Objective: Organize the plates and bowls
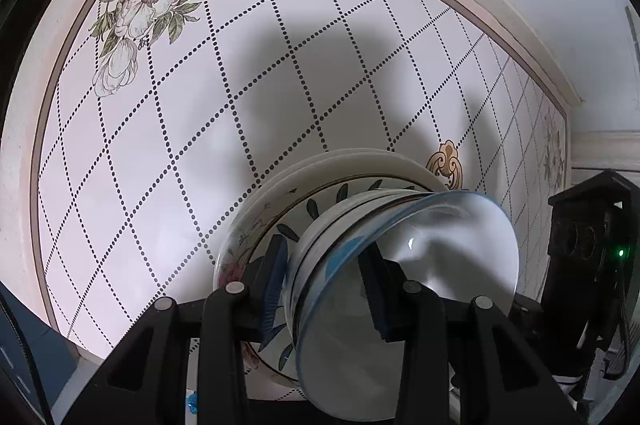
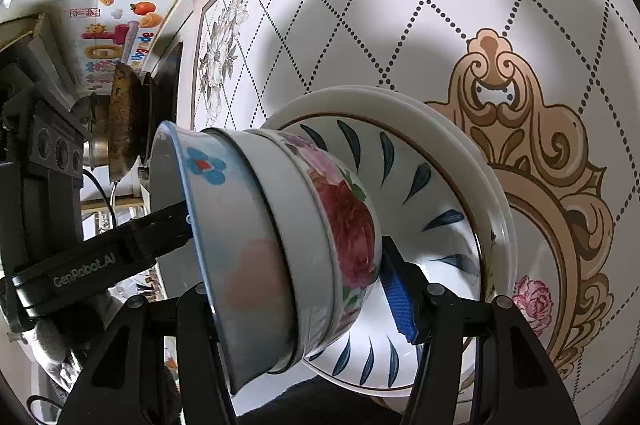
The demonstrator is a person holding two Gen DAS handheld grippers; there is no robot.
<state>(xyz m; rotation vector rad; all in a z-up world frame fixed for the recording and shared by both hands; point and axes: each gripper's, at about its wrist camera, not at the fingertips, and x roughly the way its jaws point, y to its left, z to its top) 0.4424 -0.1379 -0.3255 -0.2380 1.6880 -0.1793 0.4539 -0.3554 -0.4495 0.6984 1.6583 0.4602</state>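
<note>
Three nested bowls stand on stacked plates on the tiled table. The top bowl (image 2: 224, 225) has a blue rim and a blue flower, the middle bowl (image 2: 296, 217) is white, and the lowest bowl (image 2: 348, 221) bears red roses. Under them lie a blue-leaf plate (image 2: 436, 185), a white plate (image 2: 400, 101) and a rose-patterned plate (image 2: 532, 297). My left gripper (image 1: 324, 285) is shut on the bowl rims (image 1: 312, 265), one pad outside and one inside the top bowl (image 1: 420, 265). My right gripper (image 2: 292, 285) clamps the same bowl walls; its left finger is hidden behind them.
The table (image 1: 168, 153) has dotted diamond lines, a flower motif (image 1: 152, 1) and a gold ornament (image 2: 520, 105). A raised pale border (image 1: 500, 9) runs along its far edge. A worn pan (image 2: 124, 121) sits on a stove at the left, near a stickered wall.
</note>
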